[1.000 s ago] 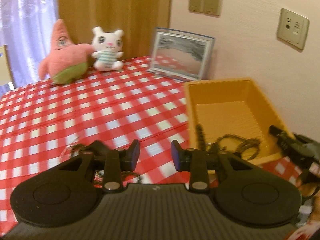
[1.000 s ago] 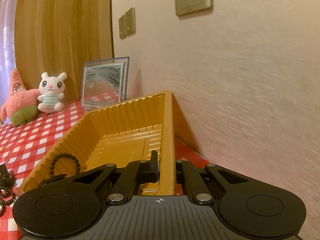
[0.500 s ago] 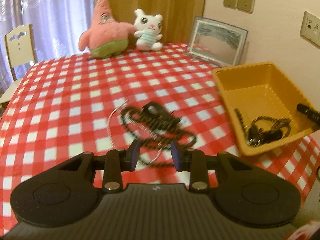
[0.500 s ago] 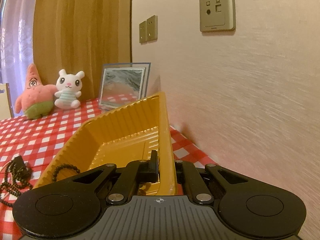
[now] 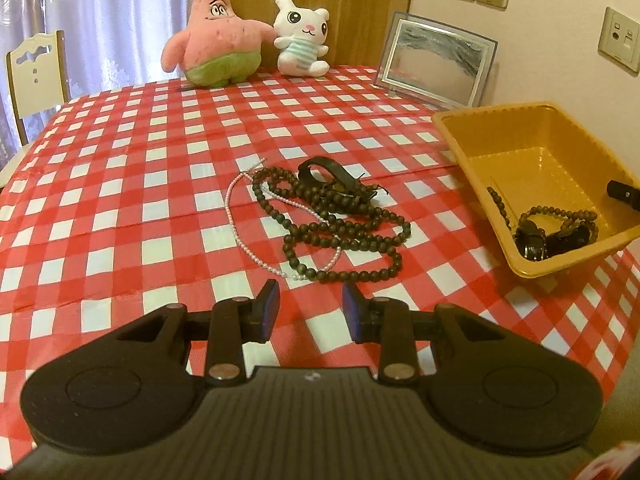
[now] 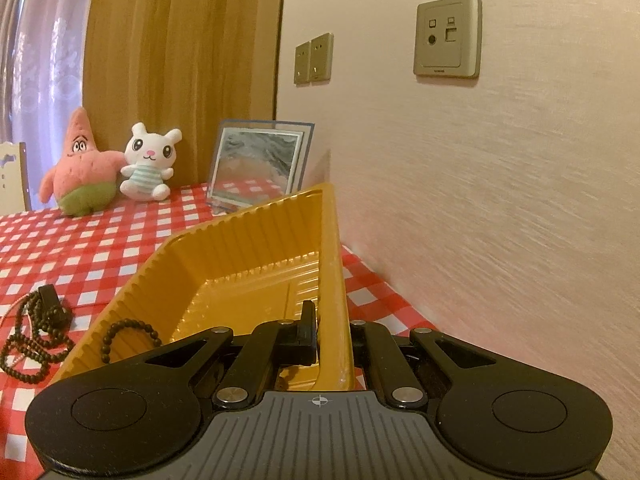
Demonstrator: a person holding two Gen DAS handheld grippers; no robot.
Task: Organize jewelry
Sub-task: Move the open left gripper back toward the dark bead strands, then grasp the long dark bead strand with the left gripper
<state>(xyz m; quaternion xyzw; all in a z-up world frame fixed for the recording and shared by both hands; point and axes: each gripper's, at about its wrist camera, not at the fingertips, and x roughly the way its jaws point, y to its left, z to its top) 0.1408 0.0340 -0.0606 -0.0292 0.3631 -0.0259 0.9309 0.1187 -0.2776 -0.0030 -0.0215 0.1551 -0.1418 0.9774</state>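
The left gripper hangs with its jaws spread wide and empty, just short of a tangle of dark round wooden beads crossed by a thin pink pearl strand on the glossy red-and-white checked tablecloth. The right gripper is clamped on the far side wall of the ribbed yellow plastic tray, where a dark bead bracelet lies. No writing is legible anywhere.

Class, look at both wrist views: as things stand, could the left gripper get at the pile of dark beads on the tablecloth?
Probably yes. The left gripper is open and empty, the dark beads lie just ahead of its fingers, and only bare tablecloth lies between. The pink pearl strand is tangled among them and might come along.
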